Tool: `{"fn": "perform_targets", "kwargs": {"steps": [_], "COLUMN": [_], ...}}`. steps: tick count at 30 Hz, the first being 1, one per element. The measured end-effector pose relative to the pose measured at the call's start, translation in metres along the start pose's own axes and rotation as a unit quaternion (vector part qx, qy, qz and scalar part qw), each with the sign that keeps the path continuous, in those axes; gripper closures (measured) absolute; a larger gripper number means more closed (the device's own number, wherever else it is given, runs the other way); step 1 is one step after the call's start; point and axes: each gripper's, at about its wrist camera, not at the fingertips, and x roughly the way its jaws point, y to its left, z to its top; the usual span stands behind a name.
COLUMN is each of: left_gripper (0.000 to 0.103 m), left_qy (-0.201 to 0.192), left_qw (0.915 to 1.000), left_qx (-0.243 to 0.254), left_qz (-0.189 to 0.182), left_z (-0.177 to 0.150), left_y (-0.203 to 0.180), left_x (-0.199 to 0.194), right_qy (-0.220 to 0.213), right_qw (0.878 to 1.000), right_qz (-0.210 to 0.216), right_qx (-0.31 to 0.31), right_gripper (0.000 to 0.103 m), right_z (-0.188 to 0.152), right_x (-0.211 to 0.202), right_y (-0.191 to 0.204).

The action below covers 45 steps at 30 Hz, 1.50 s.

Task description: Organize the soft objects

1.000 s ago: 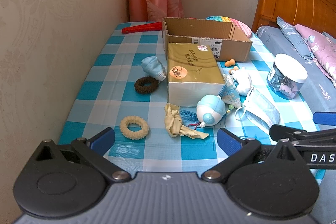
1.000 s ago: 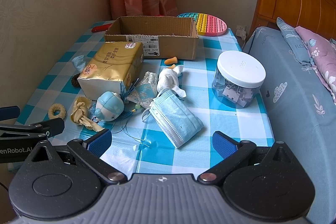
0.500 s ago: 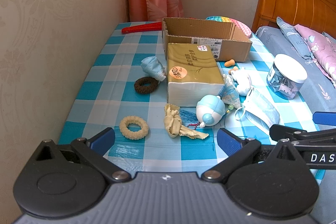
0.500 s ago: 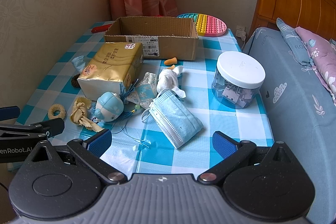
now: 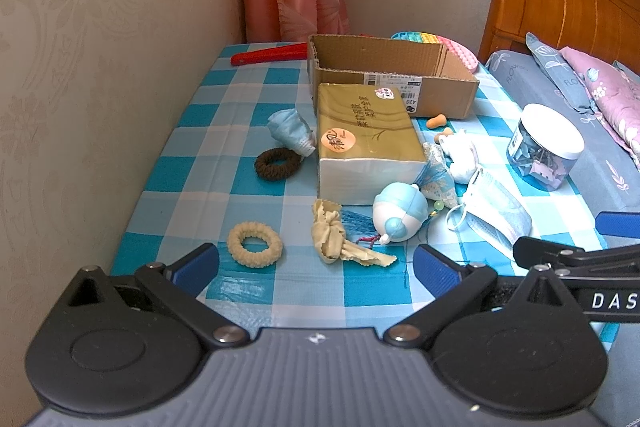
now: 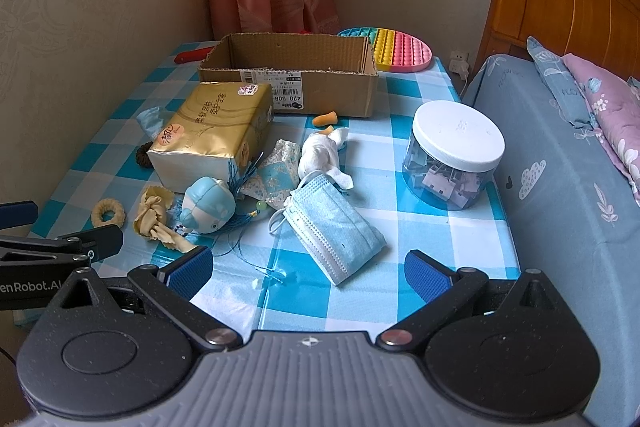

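Note:
Soft things lie scattered on the checked table: a cream hair ring (image 5: 255,244), a brown hair ring (image 5: 277,164), a beige cloth (image 5: 336,237), a blue-white plush ball (image 5: 400,213), a blue face mask (image 6: 334,227), a white cloth (image 6: 322,157) and a gold tissue pack (image 5: 366,135). An open cardboard box (image 5: 384,75) stands behind them. My left gripper (image 5: 316,265) is open and empty at the near edge, in front of the cream ring and beige cloth. My right gripper (image 6: 308,267) is open and empty just before the mask.
A clear jar with a white lid (image 6: 454,155) stands at the right. A rainbow pop mat (image 6: 394,47) and a red tool (image 5: 272,55) lie behind the box. A wall runs along the left, a bed (image 6: 568,163) along the right.

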Motion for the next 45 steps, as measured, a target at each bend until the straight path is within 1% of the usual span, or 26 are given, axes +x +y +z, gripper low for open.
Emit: {"fn": "perform_targets", "kwargs": {"steps": [8,13,20,24,29,34,37,40,45], "left_gripper": [0.001,0.001,0.001,0.001,0.001,0.001,0.001,0.001,0.001], "left_qy": [0.004,-0.001,-0.006,-0.017,-0.024,-0.006,0.008,0.022,0.039], "left_qw": [1.0000,0.9998,0.9998,0.9994,0.9994,0.9995,0.9995,0.9993,0.9987], "left_qx": [-0.001,0.000,0.002,-0.006,-0.005,-0.013,-0.017,-0.019,-0.024], "left_qz": [-0.007,-0.020,-0.018,-0.030,-0.025,-0.028,-0.027,-0.022,-0.020], "left_z": [0.004,0.005,0.002,-0.002,-0.007,-0.014,-0.019,-0.024,-0.029], "left_y": [0.000,0.001,0.007,0.016,0.026,0.036,0.042,0.047,0.055], "left_x": [0.002,0.003,0.010,0.013,0.019,0.032,0.041,0.052,0.070], "right_qy": [-0.002,-0.015,-0.026,-0.029,-0.022,0.008,0.021,0.029,0.027], "right_qw": [1.000,1.000,0.999,0.999,0.998,0.998,0.998,0.997,0.997], "right_qz": [-0.001,0.013,0.021,0.019,0.026,0.026,0.029,0.033,0.040], "right_qx": [-0.004,-0.016,-0.028,-0.040,-0.052,-0.055,-0.053,-0.057,-0.068], "right_gripper": [0.000,0.000,0.000,0.000,0.000,0.000,0.000,0.000,0.000], "right_z": [0.001,0.001,-0.004,-0.007,-0.009,-0.012,-0.014,-0.018,-0.018], "right_x": [0.001,-0.002,0.004,0.015,0.042,0.072,0.083,0.089,0.091], "right_y": [0.000,-0.004,-0.016,-0.022,-0.028,-0.027,-0.027,-0.027,-0.029]}}
